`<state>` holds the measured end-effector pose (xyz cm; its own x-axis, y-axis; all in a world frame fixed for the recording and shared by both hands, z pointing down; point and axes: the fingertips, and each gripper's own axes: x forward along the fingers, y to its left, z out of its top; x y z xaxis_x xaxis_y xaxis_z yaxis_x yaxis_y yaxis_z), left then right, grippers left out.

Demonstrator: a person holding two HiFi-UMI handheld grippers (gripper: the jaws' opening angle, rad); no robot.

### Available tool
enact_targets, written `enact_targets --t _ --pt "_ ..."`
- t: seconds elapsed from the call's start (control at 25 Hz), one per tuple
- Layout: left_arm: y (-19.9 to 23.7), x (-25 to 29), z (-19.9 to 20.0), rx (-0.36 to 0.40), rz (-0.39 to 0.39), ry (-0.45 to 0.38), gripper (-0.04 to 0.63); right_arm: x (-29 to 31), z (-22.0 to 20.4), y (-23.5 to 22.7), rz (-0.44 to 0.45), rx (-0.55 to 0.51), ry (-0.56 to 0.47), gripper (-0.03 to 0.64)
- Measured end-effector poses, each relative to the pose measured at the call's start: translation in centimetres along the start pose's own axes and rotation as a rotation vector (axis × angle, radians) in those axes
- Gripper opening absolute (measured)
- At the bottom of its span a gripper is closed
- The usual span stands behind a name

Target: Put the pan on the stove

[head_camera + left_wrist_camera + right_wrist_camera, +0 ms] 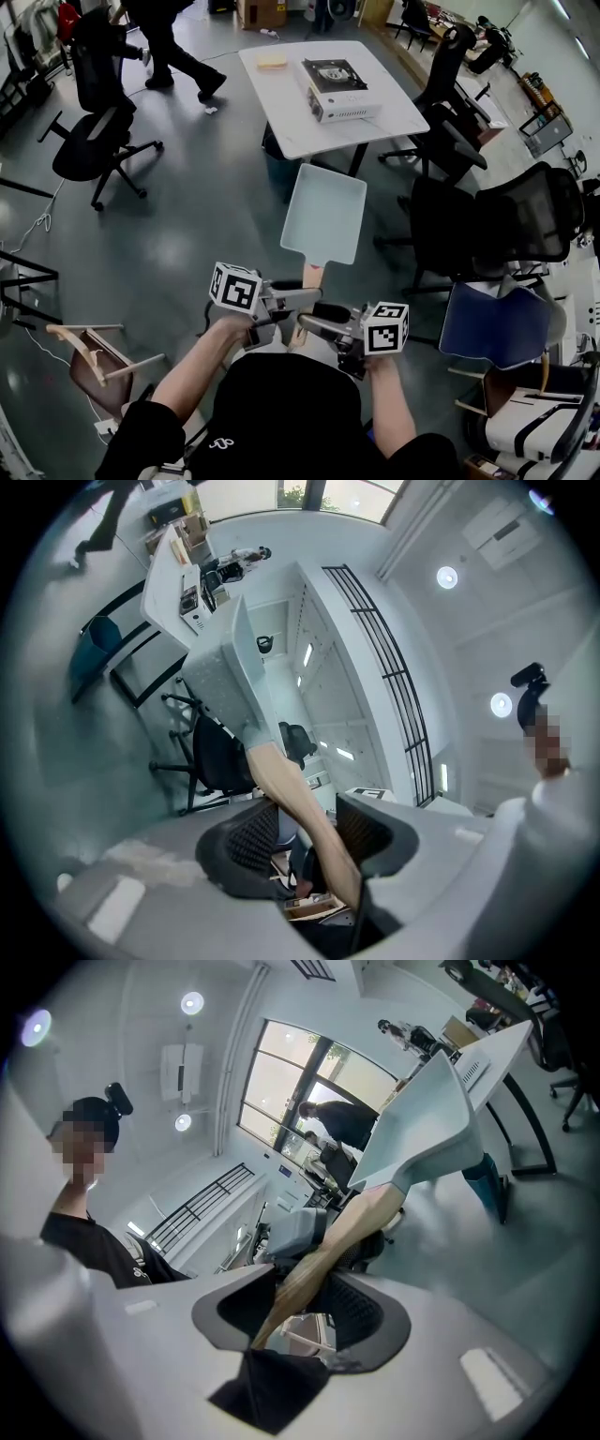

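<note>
The head view alone takes in the whole scene: the left tool [302, 298] and the right tool [307, 324] meet on the tan wooden handle [310, 275] of a pale blue square pan [323, 211]. The pan is held in the air above the grey floor [187, 216], just short of the white table [281, 108] that carries the white boxy stove [339, 89]. Only the left gripper view shows the left tool's ribbed pads [246, 834], partly apart and clamped on that handle. The right gripper view shows the right tool gripping it likewise.
</note>
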<state>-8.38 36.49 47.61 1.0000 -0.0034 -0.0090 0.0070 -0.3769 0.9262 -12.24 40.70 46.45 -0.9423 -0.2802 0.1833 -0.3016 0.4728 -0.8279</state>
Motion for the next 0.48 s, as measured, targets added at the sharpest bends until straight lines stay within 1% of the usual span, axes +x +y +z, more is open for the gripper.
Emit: enact_targets --t 0.08,0.24,0.48 --pt "-0.3 0.3 0.1 0.006 -0.006 0.001 0.198 -0.3 0.1 0.1 -0.006 -0.001 -0.003 0.178" --pt "-0.6 0.7 0.1 -0.015 -0.032 0.0 0.198 -0.6 0.4 0.2 -0.012 -0.013 -0.009 0.178" --pt "-0.4 1.3 0.7 0.002 -0.024 0.013 0.198 -0.9 1.0 -0.2 -0.018 -0.024 -0.01 0.179"
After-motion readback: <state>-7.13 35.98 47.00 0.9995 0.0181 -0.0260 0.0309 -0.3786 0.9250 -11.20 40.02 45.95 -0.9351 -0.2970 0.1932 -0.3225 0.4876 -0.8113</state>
